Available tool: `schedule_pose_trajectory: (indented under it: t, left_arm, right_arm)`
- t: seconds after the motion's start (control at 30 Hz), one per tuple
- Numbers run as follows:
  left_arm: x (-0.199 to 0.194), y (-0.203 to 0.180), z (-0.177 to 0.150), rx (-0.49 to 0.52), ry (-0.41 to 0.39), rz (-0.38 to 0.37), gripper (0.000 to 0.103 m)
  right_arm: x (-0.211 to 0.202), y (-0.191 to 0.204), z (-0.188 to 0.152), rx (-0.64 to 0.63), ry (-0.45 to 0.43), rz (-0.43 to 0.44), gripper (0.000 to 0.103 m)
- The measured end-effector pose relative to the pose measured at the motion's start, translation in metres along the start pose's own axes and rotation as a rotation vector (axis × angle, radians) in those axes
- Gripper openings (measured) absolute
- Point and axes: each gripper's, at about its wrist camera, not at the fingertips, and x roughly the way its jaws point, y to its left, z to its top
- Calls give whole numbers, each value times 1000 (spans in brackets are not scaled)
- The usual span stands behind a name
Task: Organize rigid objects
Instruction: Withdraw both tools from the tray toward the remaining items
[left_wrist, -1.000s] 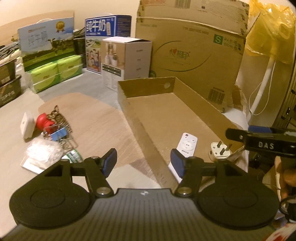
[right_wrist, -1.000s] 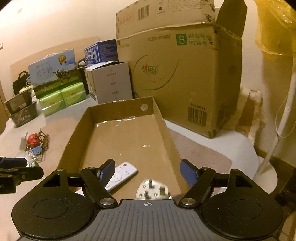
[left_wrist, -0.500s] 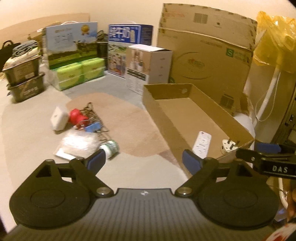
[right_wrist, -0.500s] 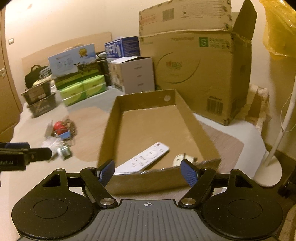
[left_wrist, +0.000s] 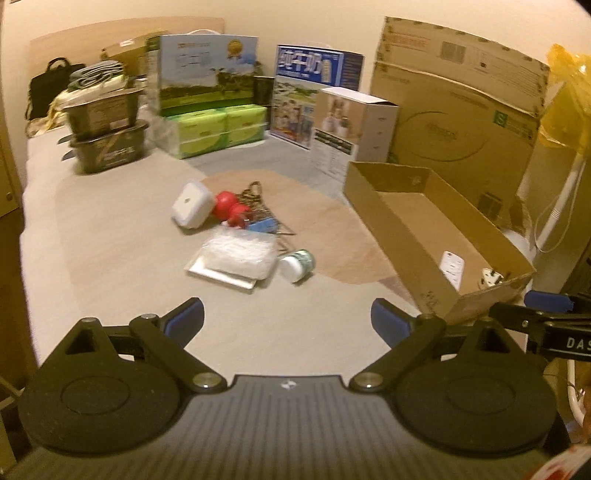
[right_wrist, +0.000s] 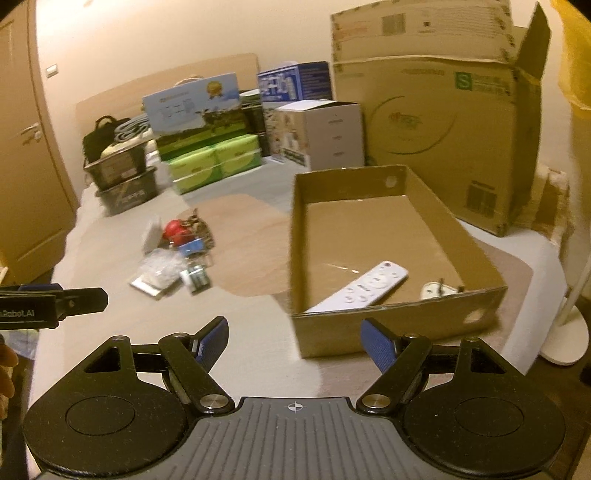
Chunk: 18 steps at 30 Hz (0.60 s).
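Observation:
A shallow cardboard tray (right_wrist: 432, 317) (left_wrist: 373, 221) stands on the right of the bed surface. A white remote (right_wrist: 364, 288) (left_wrist: 453, 266) and a white plug (right_wrist: 437, 290) (left_wrist: 490, 277) lie inside it. Left of it is a pile: a white square box (left_wrist: 192, 203), red pieces (left_wrist: 231, 208), a blue clip (left_wrist: 263, 225), a clear bag (left_wrist: 236, 254) and a small green-and-white jar (left_wrist: 297, 264) (right_wrist: 195, 278). My left gripper (left_wrist: 287, 319) is open and empty, well short of the pile. My right gripper (right_wrist: 293, 341) is open and empty before the tray's near wall.
Boxes line the back: a large cardboard carton (right_wrist: 443, 140), a white box (right_wrist: 325, 133), milk cartons (left_wrist: 207, 81), green tissue packs (left_wrist: 214, 129) and dark bins (left_wrist: 107, 136). A white fan stand (right_wrist: 565, 332) is at the right. A door (right_wrist: 22, 147) is on the left.
Both grippers have pulled back and up from the tray, so more of the bed shows. The left gripper's jaws have opened wider. The remote and plug stay in the tray.

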Motion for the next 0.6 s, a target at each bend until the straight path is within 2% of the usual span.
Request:
schedule_pose_trajectory:
  t: [0.6]
  left_arm:
    - [-10,33,-9,-40,11,29,96]
  right_arm:
    - [10,34,0,-49,21,62,79]
